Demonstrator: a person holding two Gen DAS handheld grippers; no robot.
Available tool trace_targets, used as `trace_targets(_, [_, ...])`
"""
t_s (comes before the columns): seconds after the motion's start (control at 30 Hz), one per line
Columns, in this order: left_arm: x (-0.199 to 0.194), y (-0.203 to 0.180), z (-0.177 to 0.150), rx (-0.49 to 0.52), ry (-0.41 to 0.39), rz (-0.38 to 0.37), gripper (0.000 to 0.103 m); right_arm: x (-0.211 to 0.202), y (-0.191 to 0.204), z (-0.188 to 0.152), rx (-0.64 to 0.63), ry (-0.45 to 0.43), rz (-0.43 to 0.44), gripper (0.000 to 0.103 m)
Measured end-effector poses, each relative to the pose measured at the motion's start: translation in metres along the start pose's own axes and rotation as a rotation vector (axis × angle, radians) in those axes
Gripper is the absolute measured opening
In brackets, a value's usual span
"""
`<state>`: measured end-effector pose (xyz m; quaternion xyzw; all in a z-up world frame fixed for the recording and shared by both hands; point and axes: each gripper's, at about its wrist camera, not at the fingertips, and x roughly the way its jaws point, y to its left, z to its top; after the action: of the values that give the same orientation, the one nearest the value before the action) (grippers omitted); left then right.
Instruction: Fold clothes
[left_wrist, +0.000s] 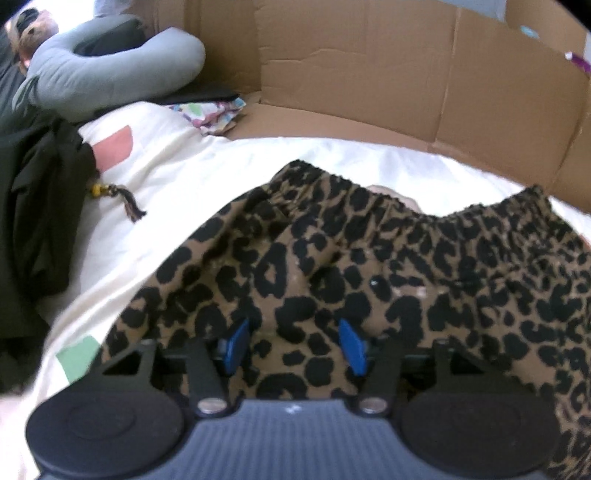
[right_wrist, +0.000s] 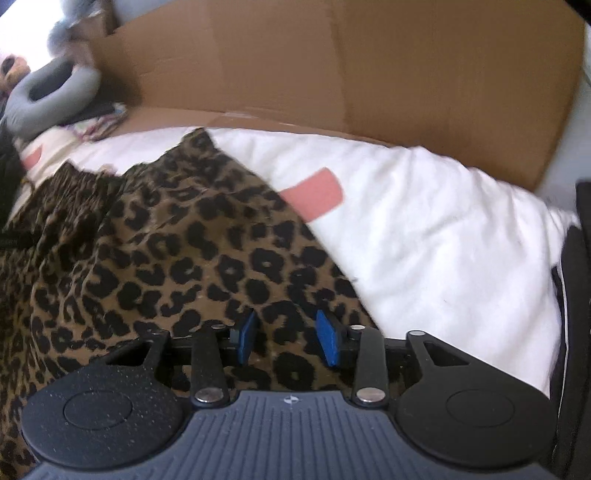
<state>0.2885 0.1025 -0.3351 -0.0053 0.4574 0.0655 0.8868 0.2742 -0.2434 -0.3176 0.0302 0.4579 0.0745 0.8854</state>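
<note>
A leopard-print garment with a gathered elastic waistband lies on a white bedcover. My left gripper sits low over the garment, its blue pads apart with cloth between and under them. My right gripper is over the same garment near its right edge, blue pads apart, cloth bunched between them. Neither pair of pads visibly pinches the cloth.
A brown cardboard wall stands behind the bed. A grey neck pillow, a patterned cloth and dark clothing lie at the left. A dark item is at the right edge.
</note>
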Motion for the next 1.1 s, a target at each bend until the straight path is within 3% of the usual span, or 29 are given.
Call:
trace_targets(0.13, [-0.002,0.003,0.006,-0.001,0.018,0.013,0.064,-0.001,-0.003,0.003,0.019,0.013,-0.014,0.036])
trace_targets(0.3, [-0.019,0.014,0.006,-0.009,0.013,-0.034,0.06,-0.012,-0.001,0.001,0.064,0.01,-0.003,0.039])
trace_targets(0.63, [-0.069,0.067,-0.009,-0.069,-0.009,-0.019,0.06,-0.05,0.008,-0.011,0.079,-0.011,0.037,0.045])
trace_targets(1.1, [-0.134,0.136,-0.04,-0.164,-0.018,0.015,0.06,-0.11,0.017,-0.029,0.087,0.013,0.02,0.056])
